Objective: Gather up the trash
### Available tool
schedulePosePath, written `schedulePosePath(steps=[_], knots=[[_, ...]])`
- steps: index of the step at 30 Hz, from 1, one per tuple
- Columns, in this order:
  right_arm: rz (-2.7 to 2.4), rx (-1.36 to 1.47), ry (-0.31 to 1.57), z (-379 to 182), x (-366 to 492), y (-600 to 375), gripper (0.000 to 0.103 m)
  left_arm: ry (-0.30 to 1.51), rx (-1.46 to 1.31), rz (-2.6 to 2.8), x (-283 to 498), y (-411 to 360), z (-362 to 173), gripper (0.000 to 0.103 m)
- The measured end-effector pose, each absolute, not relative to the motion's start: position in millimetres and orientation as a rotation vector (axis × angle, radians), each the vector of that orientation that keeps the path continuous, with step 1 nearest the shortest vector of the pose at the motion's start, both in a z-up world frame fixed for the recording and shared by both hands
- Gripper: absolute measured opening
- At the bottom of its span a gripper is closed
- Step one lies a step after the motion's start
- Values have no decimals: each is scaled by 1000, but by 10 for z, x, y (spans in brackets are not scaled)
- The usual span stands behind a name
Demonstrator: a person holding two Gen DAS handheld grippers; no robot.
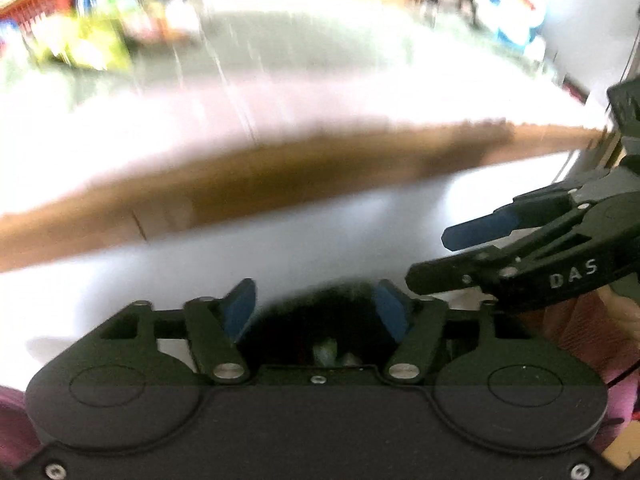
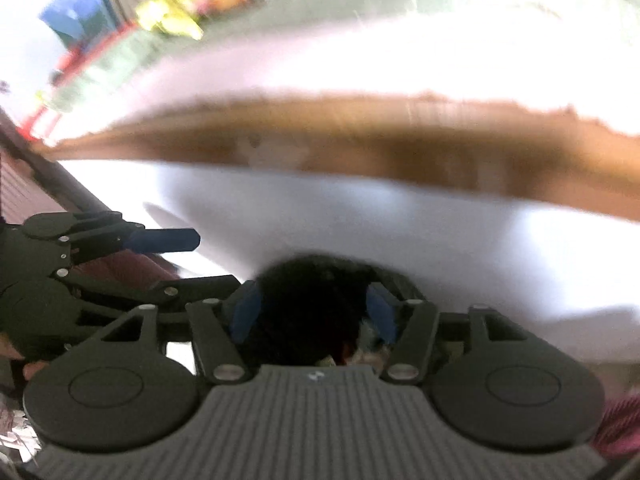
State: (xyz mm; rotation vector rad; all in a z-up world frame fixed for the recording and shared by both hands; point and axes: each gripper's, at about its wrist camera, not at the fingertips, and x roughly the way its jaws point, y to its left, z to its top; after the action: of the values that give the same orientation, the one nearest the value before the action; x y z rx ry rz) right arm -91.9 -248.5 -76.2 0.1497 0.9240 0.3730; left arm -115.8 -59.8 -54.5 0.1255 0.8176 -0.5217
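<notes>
Both views are heavily motion-blurred. My left gripper (image 1: pixel 316 308) has its blue pads (image 1: pixel 240 312) spread wide. A dark, fuzzy mass (image 1: pixel 320 320) with a few coloured scraps at its base fills the gap between them. My right gripper (image 2: pixel 312 308) stands the same way around a dark mass (image 2: pixel 312 300); whether it is the same one and whether the pads touch it is lost in the blur. Each gripper shows in the other's view, the right gripper (image 1: pixel 428 258) and the left gripper (image 2: pixel 200 260), fingers apart with light between the tips.
A white tabletop (image 1: pixel 280 248) lies below, crossed by a brown strip (image 1: pixel 280 176). Beyond it are a yellow-green packet (image 1: pixel 84 44), a red basket (image 1: pixel 36 0) and a blue-and-white figure (image 1: pixel 516 12). A pink sleeve (image 1: pixel 580 328) is at the right, and crumpled foil (image 2: pixel 16 436) at the lower left.
</notes>
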Motion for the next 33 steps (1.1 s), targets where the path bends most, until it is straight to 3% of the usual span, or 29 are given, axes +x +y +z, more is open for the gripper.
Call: schedulePosePath(steps=[2,8,14,16,21,25,33], knots=[[410,132,862,-540,-925,-2486,80,732,113,-507,-1164,-483,-305,80],[449,60,682,-29,-786,-2429,87,549,91,-376,-975,-208,170,83],[413,16,580,162,-433,-2237,88,457,60,-241,-532,-3,360,70],[405,5,561,178,-276,-2135,88,447,28,-224,-338,79,418,65],[412,-23,548,153,47,-1900,88,424,16,-182,144,208,483,64],[422,-14,540,87,347,-1693,90,404,-134,-141,462,419,481,84],[489,-67,554,-130,855,-1400,92,550,-300,-170,908,633,177,82]])
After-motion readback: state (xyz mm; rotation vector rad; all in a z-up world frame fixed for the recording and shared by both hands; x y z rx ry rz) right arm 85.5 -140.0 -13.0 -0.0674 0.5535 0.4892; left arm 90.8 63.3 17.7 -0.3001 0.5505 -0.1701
